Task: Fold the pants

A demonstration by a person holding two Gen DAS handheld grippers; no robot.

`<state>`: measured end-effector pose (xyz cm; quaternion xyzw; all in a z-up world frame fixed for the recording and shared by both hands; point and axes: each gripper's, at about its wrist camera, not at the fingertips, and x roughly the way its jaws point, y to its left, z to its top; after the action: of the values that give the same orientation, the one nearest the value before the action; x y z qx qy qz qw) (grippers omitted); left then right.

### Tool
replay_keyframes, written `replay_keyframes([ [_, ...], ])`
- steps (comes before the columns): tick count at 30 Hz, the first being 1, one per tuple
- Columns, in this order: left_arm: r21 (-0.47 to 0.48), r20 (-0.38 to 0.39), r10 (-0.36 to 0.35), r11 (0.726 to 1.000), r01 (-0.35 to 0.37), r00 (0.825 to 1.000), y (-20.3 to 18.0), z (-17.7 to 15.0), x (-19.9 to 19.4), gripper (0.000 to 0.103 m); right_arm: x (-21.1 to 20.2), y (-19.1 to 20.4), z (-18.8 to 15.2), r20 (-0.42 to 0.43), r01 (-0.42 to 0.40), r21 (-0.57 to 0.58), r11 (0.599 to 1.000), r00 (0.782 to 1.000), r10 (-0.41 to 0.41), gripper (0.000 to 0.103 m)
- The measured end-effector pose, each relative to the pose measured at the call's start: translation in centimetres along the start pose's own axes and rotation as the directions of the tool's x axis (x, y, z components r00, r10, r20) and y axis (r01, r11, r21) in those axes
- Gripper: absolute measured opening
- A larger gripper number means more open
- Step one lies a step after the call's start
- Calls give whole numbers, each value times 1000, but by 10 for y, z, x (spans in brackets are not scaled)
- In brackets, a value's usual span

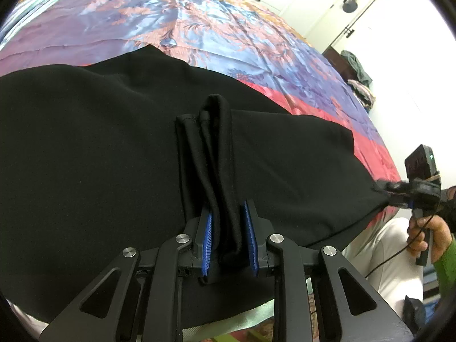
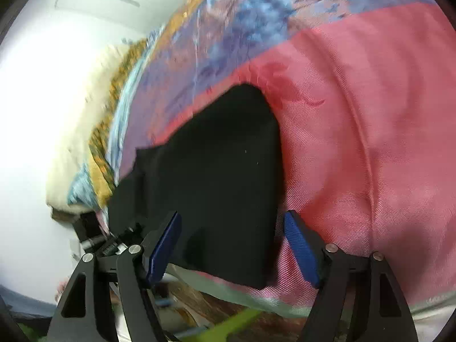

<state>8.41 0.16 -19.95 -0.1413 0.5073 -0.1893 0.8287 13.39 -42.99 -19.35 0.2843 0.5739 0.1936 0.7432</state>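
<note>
Black pants [image 1: 99, 148] lie spread on a colourful bedspread [image 1: 199, 28]. My left gripper [image 1: 228, 208] is shut on a bunched fold of the pants' fabric, which stands up between its blue pads [image 1: 208, 228]. The right gripper [image 1: 399, 191] shows at the pants' right-hand corner, held by a hand. In the right wrist view, the right gripper [image 2: 233, 216] is open, its blue pads [image 2: 302, 248] standing wide on either side of a corner of the pants [image 2: 222, 156] without pressing on it. That corner lies at the bed's near edge on the pink part of the bedspread [image 2: 370, 114].
The bed's near edge runs just under both grippers. A person's hand and green sleeve [image 1: 427, 236] and a light trouser leg [image 1: 384, 245] are at the right. A pile of clothes [image 1: 356, 68] sits past the bed's far right corner, near a white door [image 1: 350, 8].
</note>
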Motion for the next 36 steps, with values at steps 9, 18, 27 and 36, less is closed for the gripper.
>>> replay_keyframes([
  [9, 25, 2, 4, 1000, -5, 1000, -8, -2, 1, 28, -24, 14, -21, -17, 211, -100, 972, 977, -214, 18],
  [18, -1, -2, -14, 1000, 14, 1000, -7, -1, -7, 44, -43, 39, -26, 144, 349, -142, 926, 933, -329, 58],
  [27, -35, 104, 3, 999, 1, 995, -10, -6, -55, 81, -35, 131, -42, 445, 373, -286, 882, 867, -223, 90],
  [36, -155, 137, 53, 987, -31, 989, 29, -4, -94, 81, 55, 118, -64, 283, 398, -317, 861, 906, -314, 92],
])
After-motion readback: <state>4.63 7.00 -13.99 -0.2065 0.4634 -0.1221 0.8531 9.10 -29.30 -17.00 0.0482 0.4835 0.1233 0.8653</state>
